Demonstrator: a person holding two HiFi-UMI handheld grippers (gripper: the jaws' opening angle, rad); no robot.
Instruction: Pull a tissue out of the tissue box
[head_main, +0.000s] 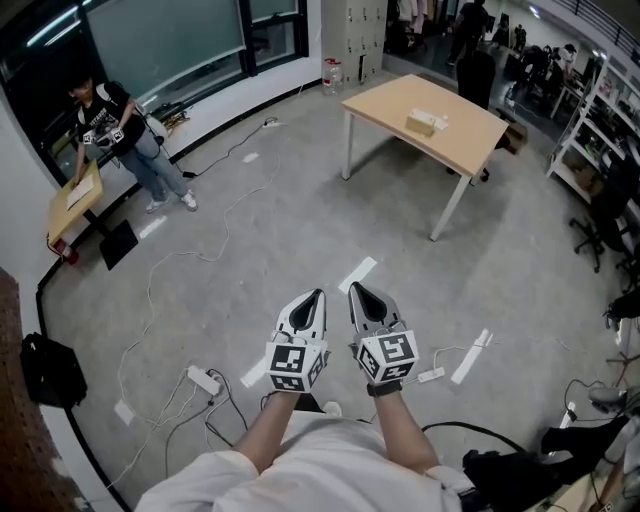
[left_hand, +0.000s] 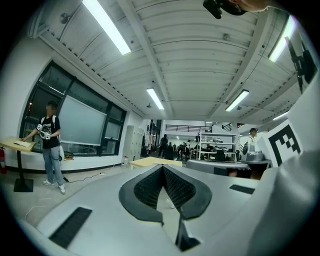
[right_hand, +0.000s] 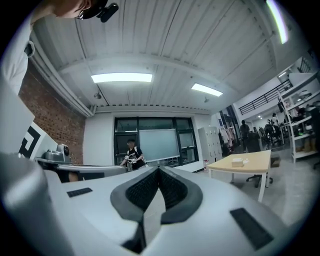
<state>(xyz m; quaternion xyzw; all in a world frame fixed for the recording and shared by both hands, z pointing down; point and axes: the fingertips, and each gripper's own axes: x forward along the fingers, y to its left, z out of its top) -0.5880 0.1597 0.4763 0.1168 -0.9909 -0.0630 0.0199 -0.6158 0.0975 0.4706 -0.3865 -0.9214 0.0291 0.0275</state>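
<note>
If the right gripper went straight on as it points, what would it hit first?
Probably nothing close: the right gripper points over the floor toward the far windows; the table sits off to the right.

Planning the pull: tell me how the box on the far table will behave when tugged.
The box looks small beside the table, so it is probably light. It sits alone on that smooth top, so it may slide or lift.

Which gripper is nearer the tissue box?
Right, slightly. Both hover far short of the tissue box; the right gripper is on the box's side, the left gripper just beyond it.
</note>
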